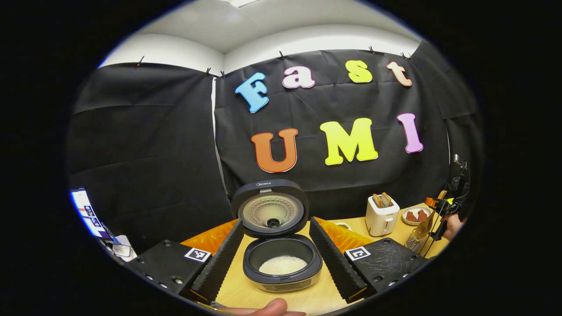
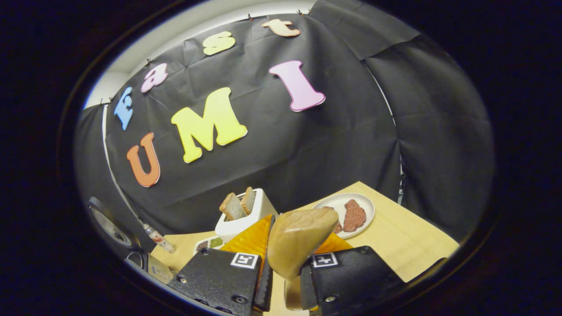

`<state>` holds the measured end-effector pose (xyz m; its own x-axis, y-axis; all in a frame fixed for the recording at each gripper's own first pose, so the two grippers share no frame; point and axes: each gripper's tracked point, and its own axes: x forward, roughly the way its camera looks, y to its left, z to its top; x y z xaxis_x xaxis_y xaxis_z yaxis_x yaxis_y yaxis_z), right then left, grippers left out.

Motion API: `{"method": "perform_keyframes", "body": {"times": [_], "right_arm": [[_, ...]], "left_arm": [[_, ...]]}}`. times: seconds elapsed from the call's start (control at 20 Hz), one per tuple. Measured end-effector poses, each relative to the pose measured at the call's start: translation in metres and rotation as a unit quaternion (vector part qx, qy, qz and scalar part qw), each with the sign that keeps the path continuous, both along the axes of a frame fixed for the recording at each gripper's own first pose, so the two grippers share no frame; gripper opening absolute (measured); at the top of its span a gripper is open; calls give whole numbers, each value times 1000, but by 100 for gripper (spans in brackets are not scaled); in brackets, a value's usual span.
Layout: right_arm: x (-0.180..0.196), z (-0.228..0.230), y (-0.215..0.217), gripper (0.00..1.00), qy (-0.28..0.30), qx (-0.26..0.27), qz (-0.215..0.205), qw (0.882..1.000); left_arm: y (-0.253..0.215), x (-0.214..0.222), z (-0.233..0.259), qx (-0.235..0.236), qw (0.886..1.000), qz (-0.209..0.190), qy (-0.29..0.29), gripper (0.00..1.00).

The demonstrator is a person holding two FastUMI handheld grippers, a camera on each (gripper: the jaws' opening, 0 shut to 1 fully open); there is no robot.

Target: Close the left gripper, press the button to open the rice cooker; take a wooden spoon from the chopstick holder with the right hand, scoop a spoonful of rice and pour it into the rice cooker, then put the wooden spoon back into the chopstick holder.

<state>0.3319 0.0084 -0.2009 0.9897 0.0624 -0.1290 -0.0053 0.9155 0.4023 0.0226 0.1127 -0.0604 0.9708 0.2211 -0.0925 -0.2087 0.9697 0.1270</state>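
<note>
The rice cooker (image 1: 281,267) stands open on the table, its lid (image 1: 270,210) upright and white rice (image 1: 283,264) in the pot. My left gripper (image 1: 276,221) is open, one finger on each side of the cooker, apart from it. At the far right, my right gripper (image 1: 443,206) holds the wooden spoon (image 1: 425,226) just above the mesh chopstick holder (image 1: 415,240). In the right gripper view, the right gripper (image 2: 294,245) is shut on the wooden spoon (image 2: 303,232), whose bowl points up and shows no rice.
A white toaster (image 1: 382,215) with two bread slices and a plate of meat (image 1: 416,215) stand behind the holder. The toaster (image 2: 243,215), plate (image 2: 349,215), a small dish (image 2: 210,243) and a little bottle (image 2: 158,239) lie ahead of the right gripper. A thumb (image 1: 272,306) shows at the bottom.
</note>
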Motion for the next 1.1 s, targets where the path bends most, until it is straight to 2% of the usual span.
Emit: {"method": "perform_keyframes", "body": {"times": [0.4,0.6,0.65,0.7,0.85,0.9,0.95,1.0,1.1], "right_arm": [[0,-67,-5,26,49,2,-14,999],[-1,-74,-12,26,60,-6,-21,998],[-7,-76,-14,30,67,-15,-22,997],[-7,-77,-18,41,70,-27,-27,997],[-13,-75,-40,100,80,-72,-60,992],[-20,-71,-42,100,81,-79,-60,992],[-24,-67,-41,96,83,-85,-56,991],[-28,-62,-44,100,81,-90,-56,991],[-43,-38,-48,100,69,-103,-58,991]], "left_arm": [[-1,1,-3,16,1000,-5,7,96],[-5,1,-3,23,1000,-11,10,96],[-6,1,-3,22,1000,-12,10,96],[-6,1,-3,22,1000,-14,9,96],[-7,1,0,21,1000,-15,5,95],[-6,2,1,20,1000,-15,4,96],[-5,2,2,19,1000,-14,3,96],[-5,3,2,17,1000,-14,3,95],[-2,4,4,17,1000,-13,1,95]]}}
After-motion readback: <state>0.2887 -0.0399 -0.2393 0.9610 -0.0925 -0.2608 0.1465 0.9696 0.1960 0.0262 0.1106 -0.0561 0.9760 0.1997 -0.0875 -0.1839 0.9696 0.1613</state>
